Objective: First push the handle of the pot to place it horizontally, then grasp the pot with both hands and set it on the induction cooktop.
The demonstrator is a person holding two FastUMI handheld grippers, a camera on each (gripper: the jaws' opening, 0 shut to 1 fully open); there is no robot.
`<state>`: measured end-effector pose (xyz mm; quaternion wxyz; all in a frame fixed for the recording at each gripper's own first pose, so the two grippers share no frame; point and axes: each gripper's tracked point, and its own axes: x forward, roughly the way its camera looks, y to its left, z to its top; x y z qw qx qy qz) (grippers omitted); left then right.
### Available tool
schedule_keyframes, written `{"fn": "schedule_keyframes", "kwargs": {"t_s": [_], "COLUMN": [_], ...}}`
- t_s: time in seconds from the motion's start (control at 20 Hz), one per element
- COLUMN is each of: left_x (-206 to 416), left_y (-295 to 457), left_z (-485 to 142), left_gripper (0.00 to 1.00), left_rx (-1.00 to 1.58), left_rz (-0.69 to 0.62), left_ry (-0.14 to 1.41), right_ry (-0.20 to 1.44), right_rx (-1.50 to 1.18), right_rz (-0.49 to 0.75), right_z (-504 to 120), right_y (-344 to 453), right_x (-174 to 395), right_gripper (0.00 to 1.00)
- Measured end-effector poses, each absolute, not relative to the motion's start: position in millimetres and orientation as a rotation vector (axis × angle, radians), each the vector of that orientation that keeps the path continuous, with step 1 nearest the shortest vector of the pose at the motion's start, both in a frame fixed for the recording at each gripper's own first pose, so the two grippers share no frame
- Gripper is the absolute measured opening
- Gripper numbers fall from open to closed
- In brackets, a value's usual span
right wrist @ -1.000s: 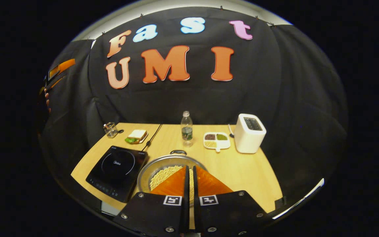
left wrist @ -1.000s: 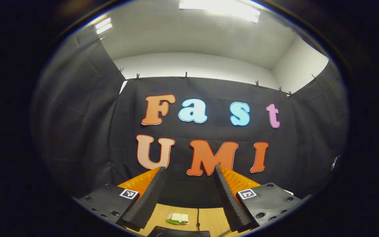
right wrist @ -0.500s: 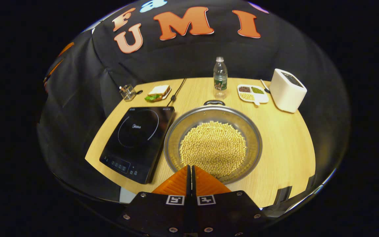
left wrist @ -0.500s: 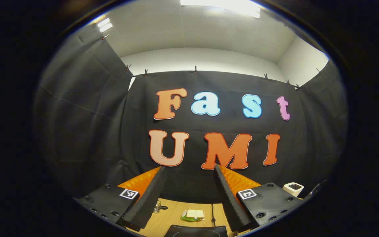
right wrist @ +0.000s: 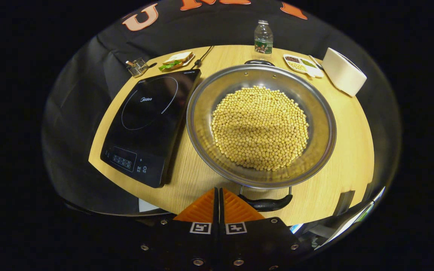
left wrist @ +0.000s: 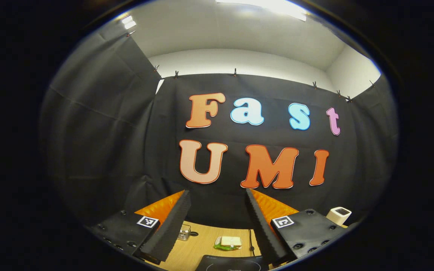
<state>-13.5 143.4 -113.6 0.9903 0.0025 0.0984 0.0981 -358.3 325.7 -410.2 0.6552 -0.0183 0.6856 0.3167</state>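
Below, in the right gripper view, the right gripper (right wrist: pixel 219 194) hangs over the near edge of the table (right wrist: pixel 352 128) with its two orange fingers (right wrist: pixel 236 209) pressed flat together, clenched on nothing. Just beside its tips, to the right, lies the pot's near black handle (right wrist: pixel 268 204); whether the fingers touch it cannot be told. The pot (right wrist: pixel 202 113), a wide steel pan, stands on the table directly to the right of the induction cooktop (right wrist: pixel 149 120), their edges nearly meeting, and is heaped with pale yellow beans (right wrist: pixel 260 128). A second black handle (right wrist: pixel 259 61) shows at the pot's far rim. Beyond it stand a water bottle (right wrist: pixel 263 36), a divided white dish (right wrist: pixel 302 64) of grains and a white toaster (right wrist: pixel 343 71). At the far left of the table sit a sandwich (right wrist: pixel 175 60) on a plate and a small glass holder (right wrist: pixel 137 67).

In the left gripper view, the left gripper (left wrist: pixel 217 226) is raised and level, facing the booth wall, its fingers (left wrist: pixel 168 229) spread wide and released. Between them appear the table's far part (left wrist: pixel 198 244), the sandwich (left wrist: pixel 229 242), the glass holder (left wrist: pixel 183 232) and the cooktop's back edge (left wrist: pixel 232 263); the toaster (left wrist: pixel 338 215) shows at the right.
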Motion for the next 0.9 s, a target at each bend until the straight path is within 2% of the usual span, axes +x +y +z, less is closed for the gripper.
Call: {"fn": "schedule_keyframes", "kwargs": {"t_s": [0.1,0.15,0.2,0.25,0.35,0.4,0.45,0.55,0.65,0.85,0.9], "left_x": [-11,-10,-10,-9,-5,-6,-6,-5,-4,-4,-4], "left_y": [149,151,152,153,156,155,155,155,153,147,142], "left_z": [-119,-122,-127,-131,-137,-141,-145,-153,-156,-164,-167], "left_gripper": [0.97,0.94,0.97,0.94,0.94,0.97,0.94,0.91,0.97,0.97,0.94], "left_rx": [-0.006,-0.010,-0.014,-0.015,-0.020,-0.020,-0.019,-0.020,-0.014,-0.018,-0.029], "left_rz": [0.192,0.187,0.181,0.175,0.160,0.152,0.148,0.140,0.132,0.142,0.142], "left_ry": [0.205,0.210,0.215,0.221,0.232,0.235,0.243,0.259,0.265,0.276,0.284], "right_ry": [1.586,1.603,1.620,1.637,1.663,1.678,1.687,1.684,1.684,1.697,1.691], "right_rx": [-0.026,-0.021,-0.026,-0.035,0.002,0.035,0.052,0.058,0.061,0.096,0.099], "right_rz": [0.684,0.669,0.649,0.628,0.600,0.581,0.567,0.527,0.490,0.468,0.467], "right_z": [-415,-417,-421,-426,-431,-432,-432,-436,-440,-445,-447], "right_y": [327,328,327,324,326,328,327,323,316,306,304], "right_x": [-362,-364,-366,-367,-372,-375,-375,-371,-365,-355,-351], "right_gripper": [0.00,0.00,0.00,0.00,0.00,0.00,0.00,0.00,0.00,0.00,0.00]}}
